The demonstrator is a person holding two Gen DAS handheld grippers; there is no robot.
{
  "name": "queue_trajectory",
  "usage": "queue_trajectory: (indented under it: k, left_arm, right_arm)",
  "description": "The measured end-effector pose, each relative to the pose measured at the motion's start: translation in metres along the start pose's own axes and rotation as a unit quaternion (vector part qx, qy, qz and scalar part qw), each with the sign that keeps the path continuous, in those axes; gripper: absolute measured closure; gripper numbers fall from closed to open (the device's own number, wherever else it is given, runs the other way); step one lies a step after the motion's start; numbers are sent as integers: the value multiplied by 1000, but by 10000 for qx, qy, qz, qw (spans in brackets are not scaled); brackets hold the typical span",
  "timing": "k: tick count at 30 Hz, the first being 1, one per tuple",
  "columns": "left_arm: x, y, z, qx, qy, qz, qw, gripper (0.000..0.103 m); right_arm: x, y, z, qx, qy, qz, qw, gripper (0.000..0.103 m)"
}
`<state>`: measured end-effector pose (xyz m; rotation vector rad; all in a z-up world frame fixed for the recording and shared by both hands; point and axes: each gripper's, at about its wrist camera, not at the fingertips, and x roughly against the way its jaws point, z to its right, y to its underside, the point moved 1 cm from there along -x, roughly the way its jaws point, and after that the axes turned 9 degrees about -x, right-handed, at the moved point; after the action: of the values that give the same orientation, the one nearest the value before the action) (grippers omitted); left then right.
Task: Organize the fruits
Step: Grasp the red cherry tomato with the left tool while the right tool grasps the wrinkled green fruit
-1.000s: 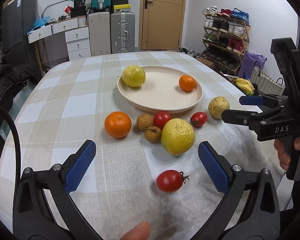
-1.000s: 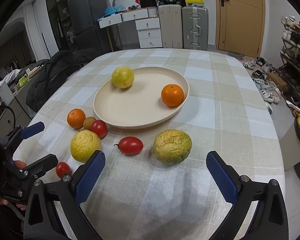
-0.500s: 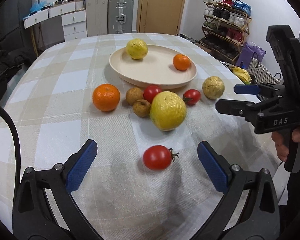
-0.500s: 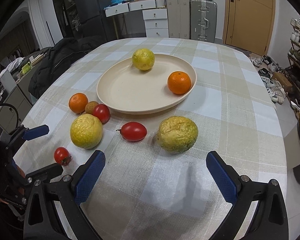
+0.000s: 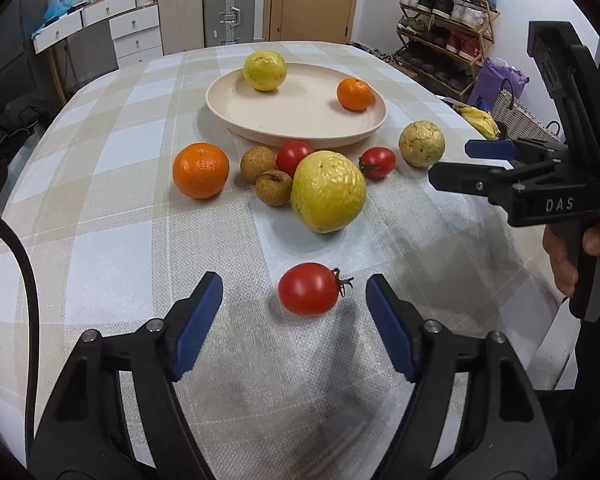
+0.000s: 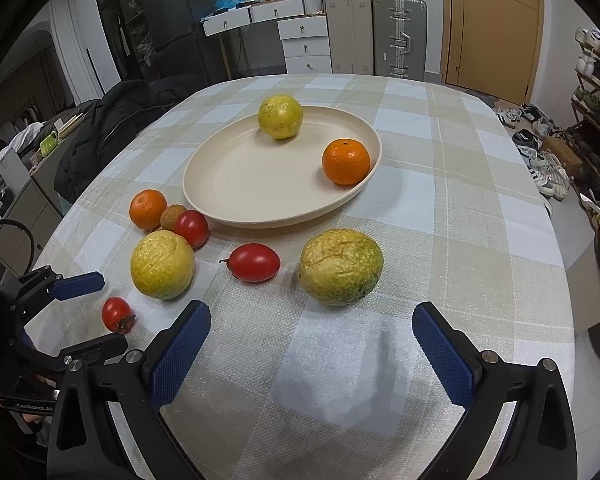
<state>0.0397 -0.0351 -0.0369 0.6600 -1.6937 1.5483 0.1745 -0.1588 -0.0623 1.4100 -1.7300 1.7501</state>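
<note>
A small red tomato (image 5: 308, 289) lies on the checked tablecloth between the fingers of my left gripper (image 5: 293, 279). Its jaws are closing, and there are gaps on both sides of the tomato. From the right wrist, that tomato (image 6: 116, 314) sits at the left gripper (image 6: 90, 316). My right gripper (image 6: 311, 307) is open and empty, just short of a wrinkled yellow-green fruit (image 6: 341, 266). A cream plate (image 5: 296, 120) holds a yellow citrus (image 5: 264, 70) and a small orange (image 5: 355, 94). A big yellow fruit (image 5: 328, 191) lies beyond the tomato.
In front of the plate lie an orange (image 5: 201, 170), two brown longans (image 5: 273, 187) and two more tomatoes (image 5: 377, 163). The right gripper (image 5: 452, 164) and the hand holding it stand at the right of the left wrist view. The table edge curves close on the right.
The left gripper's jaws have narrowed around the small tomato, which now sits between the blue pads instead of below them. The right gripper has stayed put.
</note>
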Motion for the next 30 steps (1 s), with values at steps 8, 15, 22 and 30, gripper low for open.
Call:
queue_trajectory:
  k: [8,15,22,30]
  left_arm:
    - [-2,1,2,-58,259,-104,9996,66]
    - [0,0,3,-74,392,-3,9992,74]
    - [6,-2,-2,21,369,179,9992,74]
    - [10,-3,-7,89,331,302,9990,74]
  right_arm:
    - [-3,-2,5,-121,0,68,9999,0]
    - [-10,-6,14,-412,-17,163,9990,0]
    - [-15,-8,21,-670,-206,219,9973,9]
    - [-23,-11,22,-826,-417,165,9956,28]
